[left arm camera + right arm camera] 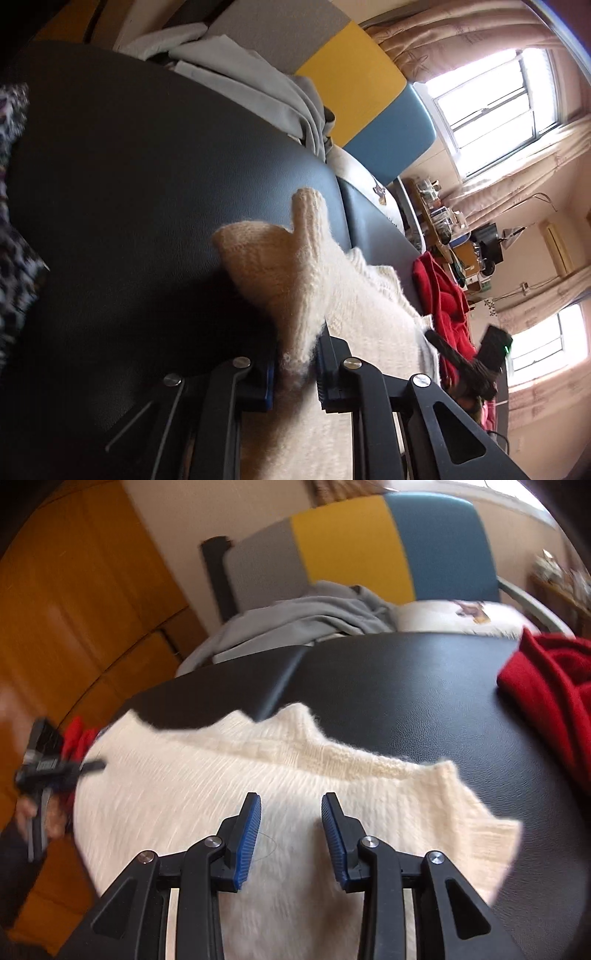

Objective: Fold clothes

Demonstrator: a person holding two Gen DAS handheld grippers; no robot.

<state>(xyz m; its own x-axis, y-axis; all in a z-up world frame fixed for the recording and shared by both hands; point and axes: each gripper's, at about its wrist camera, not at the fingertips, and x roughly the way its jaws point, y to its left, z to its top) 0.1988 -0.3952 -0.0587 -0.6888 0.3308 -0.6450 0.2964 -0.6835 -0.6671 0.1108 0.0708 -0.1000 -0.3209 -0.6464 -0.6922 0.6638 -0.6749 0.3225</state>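
Left gripper fingers pinch a lifted edge of the cream knitted sweater; right gripper, fingers parted and empty, hovers directly above its body on the black padded worktop.

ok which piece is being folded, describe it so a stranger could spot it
Start at the black padded table. On its near side lies a cream fuzzy knit sweater, spread out, one edge pinched in the left tool. Unlike the red garment on the table's edge and the grey clothes behind, it is pale and ribbed.

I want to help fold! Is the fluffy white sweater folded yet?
Partly. The cream sweater mostly lies spread on the black table; the left gripper lifts one pinched edge.
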